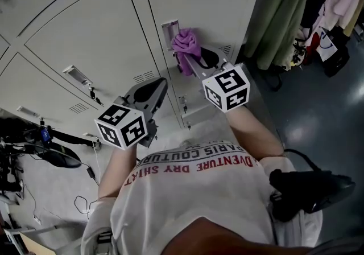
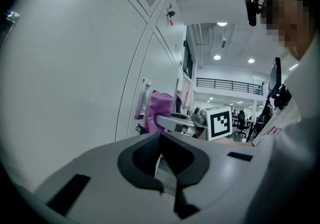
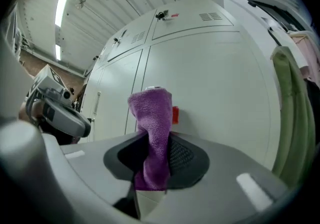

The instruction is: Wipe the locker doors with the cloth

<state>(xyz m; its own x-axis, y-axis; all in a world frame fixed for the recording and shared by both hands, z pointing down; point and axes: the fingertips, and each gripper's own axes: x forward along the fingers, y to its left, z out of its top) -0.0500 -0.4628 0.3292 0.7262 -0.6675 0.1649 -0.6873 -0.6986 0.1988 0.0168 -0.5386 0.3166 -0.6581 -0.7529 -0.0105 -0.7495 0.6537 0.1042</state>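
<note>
A purple cloth [image 1: 187,45] is bunched against a pale grey locker door [image 1: 210,3], beside its latch plate [image 1: 169,27]. My right gripper [image 1: 197,59] is shut on the cloth. In the right gripper view the cloth [image 3: 152,133] stands up between the dark pads, in front of the door [image 3: 220,83]. My left gripper [image 1: 154,90] hangs lower left of the cloth, apart from the neighbouring door [image 1: 96,37]. It is shut, with nothing held. From the left gripper view, the pads [image 2: 142,153] meet, and the cloth [image 2: 161,109] shows beyond them.
Garments [image 1: 284,9] hang right of the lockers; a green one [image 3: 292,118] lies near the right gripper. A black bag [image 1: 307,188] lies at lower right. Cables and dark gear [image 1: 40,145] crowd the floor on the left. A handle [image 1: 77,74] juts from the left door.
</note>
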